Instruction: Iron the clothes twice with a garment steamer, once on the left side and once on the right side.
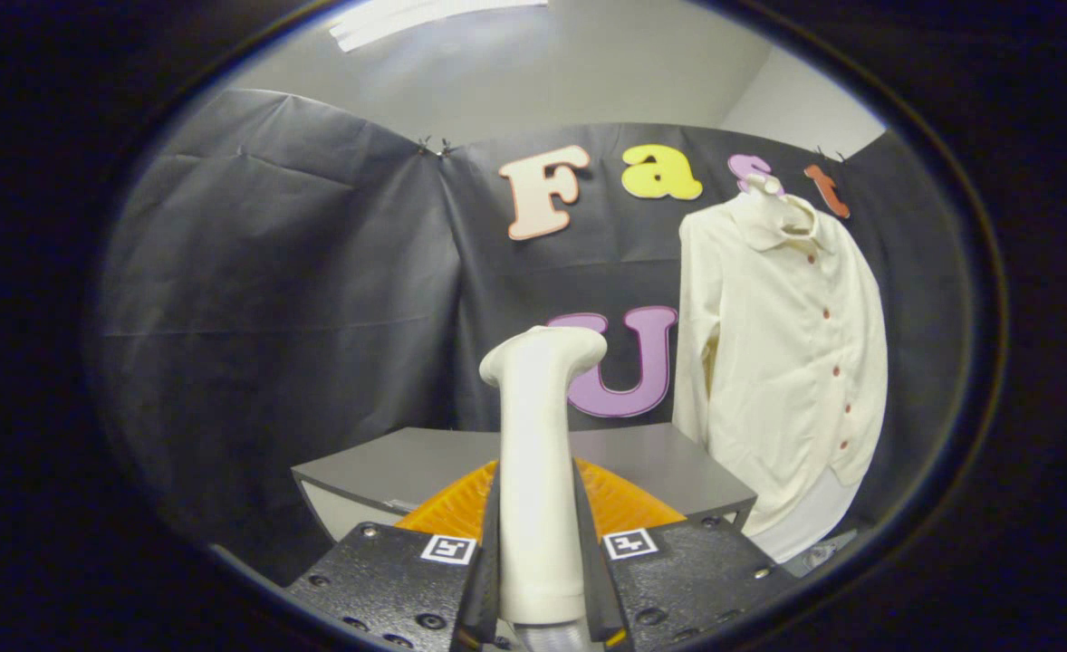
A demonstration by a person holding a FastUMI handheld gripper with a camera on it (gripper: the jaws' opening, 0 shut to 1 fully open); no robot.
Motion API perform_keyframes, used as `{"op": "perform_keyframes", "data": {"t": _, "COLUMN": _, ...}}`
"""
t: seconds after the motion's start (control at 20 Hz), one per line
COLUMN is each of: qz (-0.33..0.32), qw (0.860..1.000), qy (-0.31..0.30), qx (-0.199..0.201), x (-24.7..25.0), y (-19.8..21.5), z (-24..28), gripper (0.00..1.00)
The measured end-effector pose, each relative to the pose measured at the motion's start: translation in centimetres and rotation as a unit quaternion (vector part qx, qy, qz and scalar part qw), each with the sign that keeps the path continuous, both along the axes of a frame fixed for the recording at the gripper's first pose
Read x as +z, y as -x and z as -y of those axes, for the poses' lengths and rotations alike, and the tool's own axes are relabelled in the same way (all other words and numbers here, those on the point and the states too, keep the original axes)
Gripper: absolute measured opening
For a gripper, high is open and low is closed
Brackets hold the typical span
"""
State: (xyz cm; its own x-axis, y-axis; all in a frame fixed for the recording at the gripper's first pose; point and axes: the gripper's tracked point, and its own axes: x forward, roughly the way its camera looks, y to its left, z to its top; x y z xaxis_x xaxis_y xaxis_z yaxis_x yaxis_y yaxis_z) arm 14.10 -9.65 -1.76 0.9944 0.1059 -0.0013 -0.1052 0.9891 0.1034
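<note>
You have one garment steamer [541,471] clamped between your tongs [541,580], both fingers pressing its handle. One cream shirt [783,362] hangs beyond, with six red buttons visible. One grey surface [651,462] and one orange mat [620,503].

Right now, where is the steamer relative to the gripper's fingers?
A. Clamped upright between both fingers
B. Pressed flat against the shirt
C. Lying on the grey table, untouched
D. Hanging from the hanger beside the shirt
A: the white steamer stands upright between the two fingers of the gripper, both pressing its handle, apart from the cream shirt hanging beyond.
</note>
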Motion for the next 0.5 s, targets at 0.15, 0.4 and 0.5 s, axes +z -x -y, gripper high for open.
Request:
{"op": "perform_keyframes", "data": {"t": 0.15, "qz": 0.028, "qw": 0.999, "qy": 0.008, "qx": 0.014, "x": 1.8, "y": 2.4, "z": 0.6, "gripper": 0.37}}
{"op": "perform_keyframes", "data": {"t": 0.4, "qz": 0.051, "qw": 0.999, "qy": 0.004, "qx": 0.005, "x": 3.2, "y": 3.5, "z": 4.5, "gripper": 0.37}}
{"op": "perform_keyframes", "data": {"t": 0.5, "qz": 0.053, "qw": 0.999, "qy": -0.007, "qx": -0.002, "x": 3.4, "y": 3.0, "z": 6.5, "gripper": 0.37}}
